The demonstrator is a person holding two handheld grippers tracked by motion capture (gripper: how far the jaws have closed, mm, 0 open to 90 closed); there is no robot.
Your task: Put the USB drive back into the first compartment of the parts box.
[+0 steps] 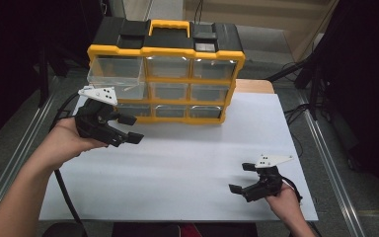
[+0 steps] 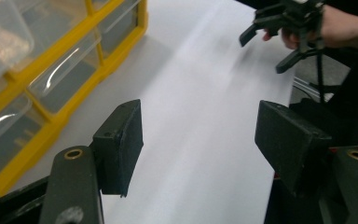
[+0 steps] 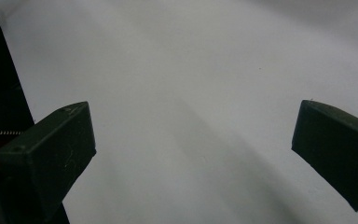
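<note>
A yellow and black drawer cabinet [image 1: 165, 49] with clear drawers stands at the back of the white table sheet [image 1: 187, 168]. Its top left drawer [image 1: 116, 71] is pulled out. My left gripper [image 1: 132, 129] hovers in front of the cabinet's lower left corner, jaws open and nothing between them. In the left gripper view the same gripper [image 2: 200, 144] has the cabinet [image 2: 51, 88] to its left and the sheet below. My right gripper [image 1: 240, 177] sits low near the sheet's front right, open and holding nothing. In the right gripper view its jaws [image 3: 191, 149] spread wide over bare white sheet.
The cabinet's carry handle [image 1: 169, 24] is on top. Metal rails [image 1: 330, 163] run along both sides of the table, and cables lie on the floor at the right. The right hand and its gripper [image 2: 263, 53] appear far off in the left gripper view.
</note>
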